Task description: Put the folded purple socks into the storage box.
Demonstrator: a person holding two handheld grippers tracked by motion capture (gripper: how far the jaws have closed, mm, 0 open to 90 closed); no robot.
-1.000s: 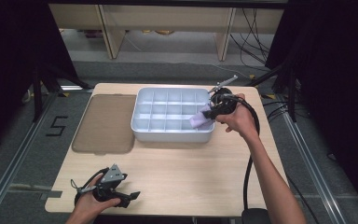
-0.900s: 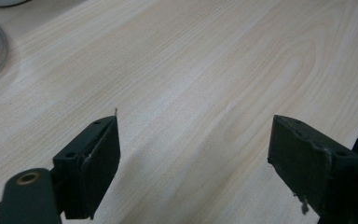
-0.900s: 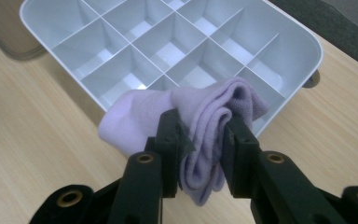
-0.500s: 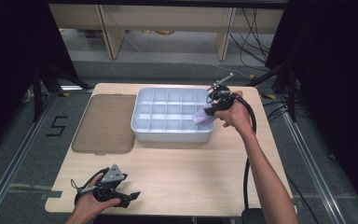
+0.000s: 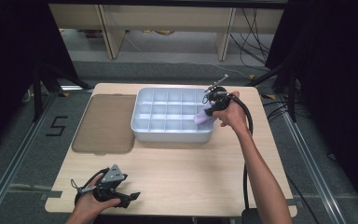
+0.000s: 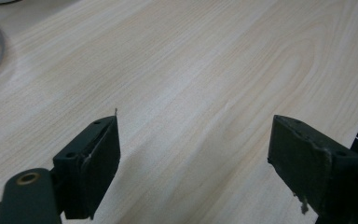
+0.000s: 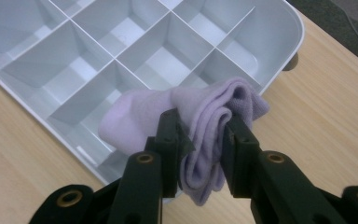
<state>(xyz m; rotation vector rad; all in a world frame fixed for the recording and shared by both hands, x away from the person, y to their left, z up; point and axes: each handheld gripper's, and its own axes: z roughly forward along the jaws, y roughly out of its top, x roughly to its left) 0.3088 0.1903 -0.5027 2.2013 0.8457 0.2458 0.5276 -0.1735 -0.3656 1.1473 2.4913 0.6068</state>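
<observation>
A folded lilac sock (image 7: 205, 121) hangs over the near right corner of a pale grey divided tray (image 5: 142, 128), pinched between the jaws of my right gripper (image 7: 200, 140). In the high view the sock (image 5: 202, 116) shows just left of my right gripper (image 5: 210, 106), above the tray's right-hand compartments. The tray's compartments (image 7: 135, 56) look bare. My left gripper (image 5: 131, 197) rests near the table's front left edge, jaws spread wide over bare wood (image 6: 186, 84), with nothing between its fingers (image 6: 98, 154).
A brownish translucent lid (image 5: 105, 122) lies flat to the left of the tray. The light wooden table (image 5: 177, 172) has open room in front of the tray. A black cable (image 5: 247, 140) trails from the right gripper along the forearm.
The right gripper with the sock has shifted slightly toward the tray's right end. The left gripper has stayed put.
</observation>
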